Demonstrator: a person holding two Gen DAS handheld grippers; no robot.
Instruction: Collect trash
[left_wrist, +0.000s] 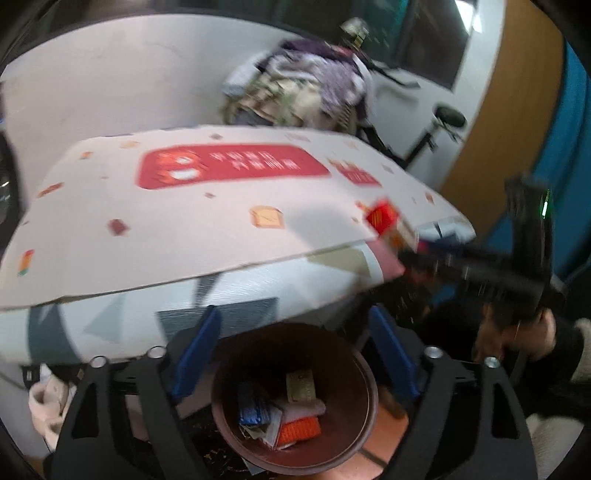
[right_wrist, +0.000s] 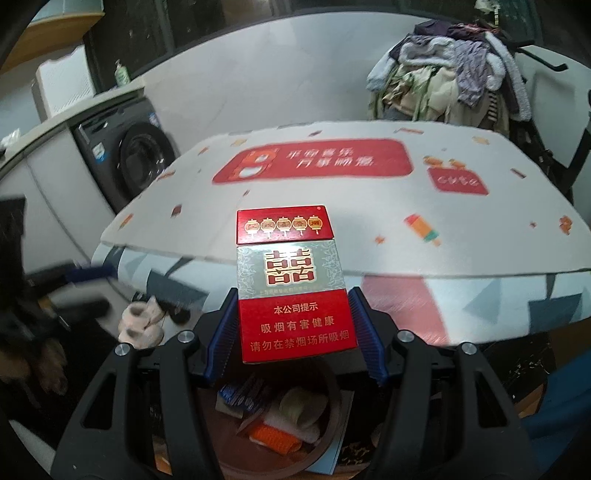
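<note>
Two blue-padded fingers of the right gripper (right_wrist: 293, 332) are clenched on a red cigarette pack (right_wrist: 293, 284), one against each side of its lower half, and they hold it upright over the open mouth of a brown bin (right_wrist: 334, 402) that sits on the floor below. The pack's lid carries a row of five gold lanterns; beneath it a pale patterned panel bears a large red and gold 囍 sign, and the red lower part reads 本公司提示 / 吸烟有害健康 / 请勿在禁烟场所吸烟 in light print. In the left wrist view the same pack (left_wrist: 386, 218) appears blurred at the table's (left_wrist: 236, 284) near corner, pinched at the tip of the right gripper (left_wrist: 410, 254). The left gripper (left_wrist: 291, 354) is released, its fingers spread wide on either side of the bin (left_wrist: 365, 406) and touching nothing. Inside the bin lie a blue wrapper (left_wrist: 255, 410), an orange knitted piece (left_wrist: 299, 430), a gold-green packet (left_wrist: 301, 384), pink and white scraps and, seen from the right wrist, a pale roll (right_wrist: 301, 404). A white printed sheet (right_wrist: 332, 206) covers the tabletop; its big red banner holds white Chinese characters too blurred to read, and a smaller red square beside it says "cute" (right_wrist: 457, 181). A washing machine (right_wrist: 136, 155) stands behind on the left, and a heap of clothes (right_wrist: 450, 74) sits beyond the table.
</note>
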